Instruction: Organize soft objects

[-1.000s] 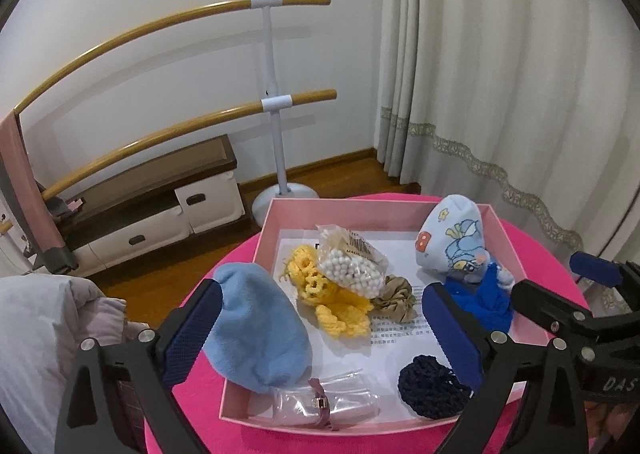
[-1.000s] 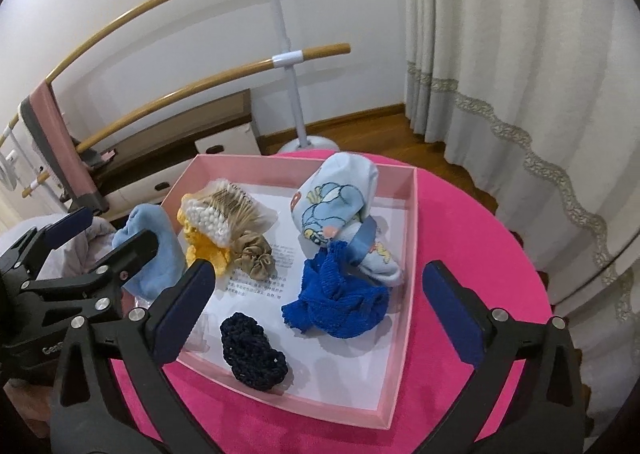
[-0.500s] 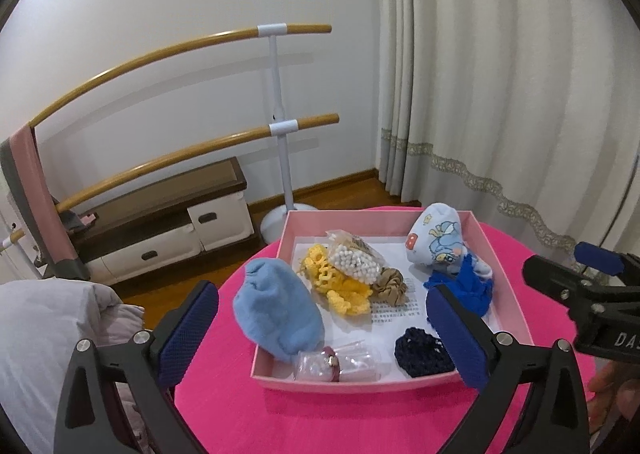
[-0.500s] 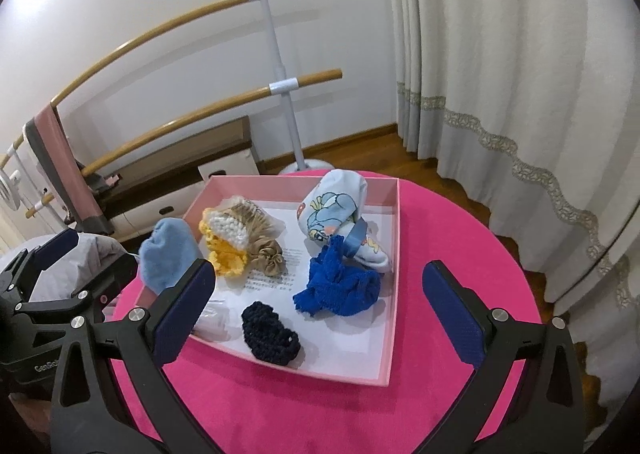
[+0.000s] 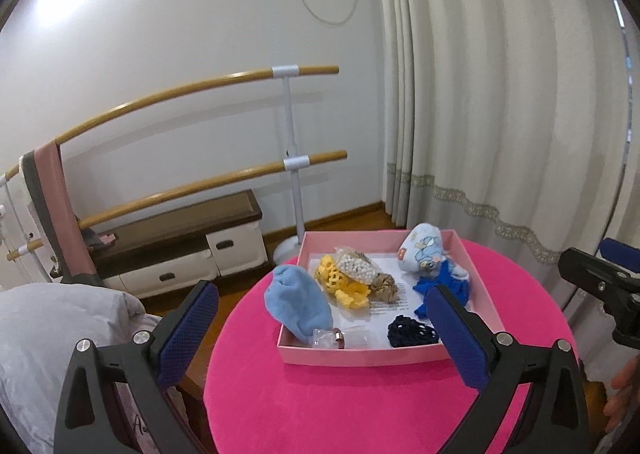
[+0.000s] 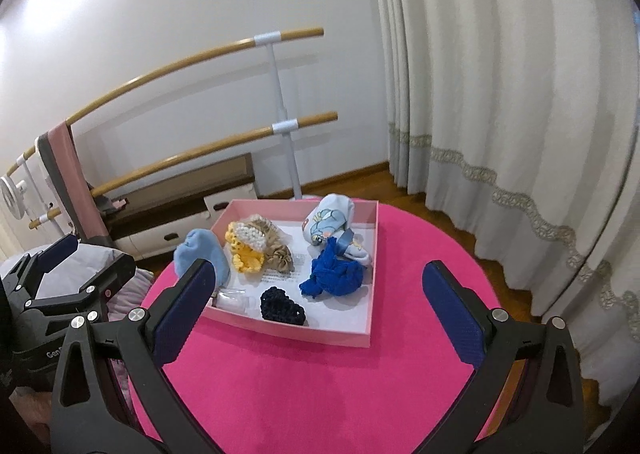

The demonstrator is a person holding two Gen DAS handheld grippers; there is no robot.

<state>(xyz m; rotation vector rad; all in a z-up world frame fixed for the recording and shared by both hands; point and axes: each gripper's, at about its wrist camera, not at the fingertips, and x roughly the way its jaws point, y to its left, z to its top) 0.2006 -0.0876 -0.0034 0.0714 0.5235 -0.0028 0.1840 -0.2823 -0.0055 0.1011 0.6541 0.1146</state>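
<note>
Both hand-held grippers, the left (image 5: 320, 328) and the right (image 6: 318, 304), have pulled back from the pink box (image 6: 362, 296) on the round pink desk (image 5: 360, 406) over the past second, jaws spread wide and holding nothing. Every soft item lies inside the box (the light blue cloth (image 5: 298, 304) slumps over its left wall, the blue knit piece (image 6: 334, 276) sits towards the right). The retreat suggests the sorting is finished or nearly so.

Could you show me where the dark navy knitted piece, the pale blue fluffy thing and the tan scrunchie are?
dark navy knitted piece (image 6: 282, 305): right wrist view, its middle.
pale blue fluffy thing (image 5: 298, 302): left wrist view, its broad side.
tan scrunchie (image 6: 280, 257): right wrist view, its gathered folds.
</note>
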